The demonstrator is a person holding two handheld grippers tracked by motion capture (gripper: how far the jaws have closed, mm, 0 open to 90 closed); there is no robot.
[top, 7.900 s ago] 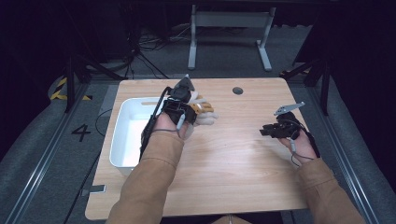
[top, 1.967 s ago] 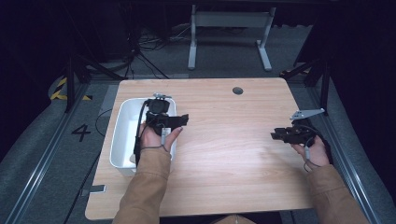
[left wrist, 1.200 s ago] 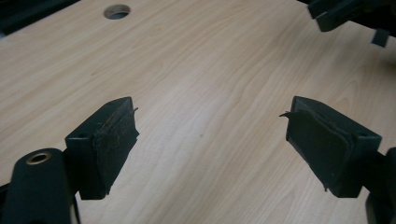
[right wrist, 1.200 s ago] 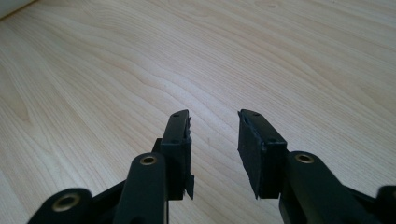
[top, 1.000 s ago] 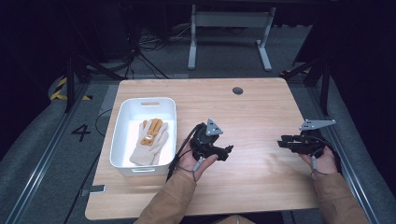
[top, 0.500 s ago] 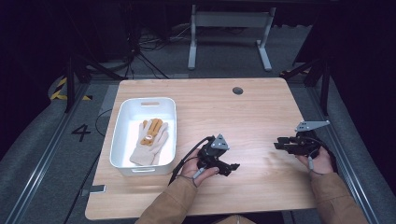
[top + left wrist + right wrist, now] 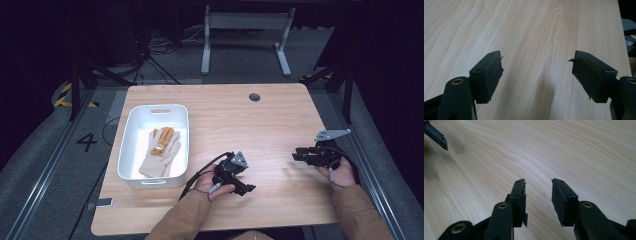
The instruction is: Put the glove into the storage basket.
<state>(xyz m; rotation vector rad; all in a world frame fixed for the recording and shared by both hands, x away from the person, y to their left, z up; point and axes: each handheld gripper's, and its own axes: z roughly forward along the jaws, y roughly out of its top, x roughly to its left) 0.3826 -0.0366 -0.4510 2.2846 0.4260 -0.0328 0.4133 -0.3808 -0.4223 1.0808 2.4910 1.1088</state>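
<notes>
Resting low over the bare bench (image 7: 280, 120), the left claw (image 7: 248, 188) stands released, its jaws wide apart with nothing between them; they have just been closing slightly. The right claw (image 7: 298, 155) near the right edge is also released, with a narrower gap that holds nothing. The glove (image 7: 160, 151) lies flat in the white bin (image 7: 129, 145), well apart from both claws. A "4" (image 7: 86, 142) is marked on the floor left of the bench.
</notes>
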